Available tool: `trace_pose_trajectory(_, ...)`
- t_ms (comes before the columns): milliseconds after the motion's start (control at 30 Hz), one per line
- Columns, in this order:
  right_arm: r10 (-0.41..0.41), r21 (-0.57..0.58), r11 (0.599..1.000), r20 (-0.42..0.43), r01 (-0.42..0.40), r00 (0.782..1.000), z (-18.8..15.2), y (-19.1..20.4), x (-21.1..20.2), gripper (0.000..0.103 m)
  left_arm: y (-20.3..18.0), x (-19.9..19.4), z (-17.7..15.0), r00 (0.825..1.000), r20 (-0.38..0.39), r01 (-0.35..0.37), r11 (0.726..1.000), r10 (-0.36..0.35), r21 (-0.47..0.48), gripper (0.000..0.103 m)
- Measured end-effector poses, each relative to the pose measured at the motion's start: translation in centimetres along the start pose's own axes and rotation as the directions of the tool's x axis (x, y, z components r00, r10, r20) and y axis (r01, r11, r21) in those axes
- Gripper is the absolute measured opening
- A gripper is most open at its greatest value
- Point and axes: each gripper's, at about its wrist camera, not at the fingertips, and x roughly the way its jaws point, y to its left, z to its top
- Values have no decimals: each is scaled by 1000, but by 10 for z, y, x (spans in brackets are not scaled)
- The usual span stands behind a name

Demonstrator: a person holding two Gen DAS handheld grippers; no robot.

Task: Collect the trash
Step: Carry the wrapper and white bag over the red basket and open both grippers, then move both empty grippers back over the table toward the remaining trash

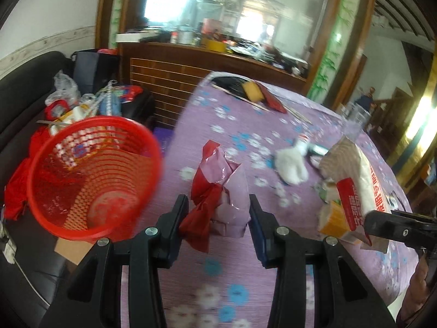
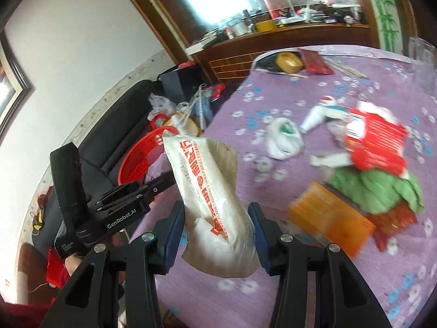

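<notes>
My left gripper [image 1: 218,220] is shut on a crumpled pink and red plastic wrapper [image 1: 221,188], held above the purple flowered tablecloth [image 1: 218,287]. A red mesh basket [image 1: 92,177] sits just left of it, beside the table. My right gripper [image 2: 217,225] is shut on a white paper bag with red print [image 2: 215,207]; the bag also shows in the left wrist view [image 1: 355,180]. The basket shows behind the bag in the right wrist view [image 2: 142,161]. More trash lies on the table: a white plastic bag [image 2: 284,138], a red packet [image 2: 374,142], a green bag [image 2: 379,188] and an orange box [image 2: 330,218].
A black sofa [image 1: 24,87] with bags and clutter stands left of the table. A glass [image 2: 423,63] stands at the far right edge. A yellow tape roll [image 2: 288,61], red pouch and sticks lie at the table's far end. A wooden cabinet [image 1: 169,73] is behind.
</notes>
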Motion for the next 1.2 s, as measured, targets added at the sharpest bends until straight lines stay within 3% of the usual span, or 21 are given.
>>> trace_pose_trajectory(233,56,-35,998,-46,-58,997,27,39,40,52,65,-10,15,995,24,-91,991,93,-95,42)
trace_pose_trajectory(433,121,-46,991,-104,-126,987,50,73,90,52,113,-1,20,988,-9,-155,976,155,-154,42)
trace_pose_trajectory(800,174,-12,984,-162,-178,971,85,109,173,52,141,14,25,980,-38,-200,967,196,-161,42)
trace_pose_trajectory(1100,164,6,986,-190,-166,968,95,117,214,54,149,25,23,977,-56,-212,963,205,-166,44)
trace_pose_trajectory(1200,165,17,986,-194,-165,967,98,117,222,56,151,26,23,977,-57,-210,962,203,-176,58)
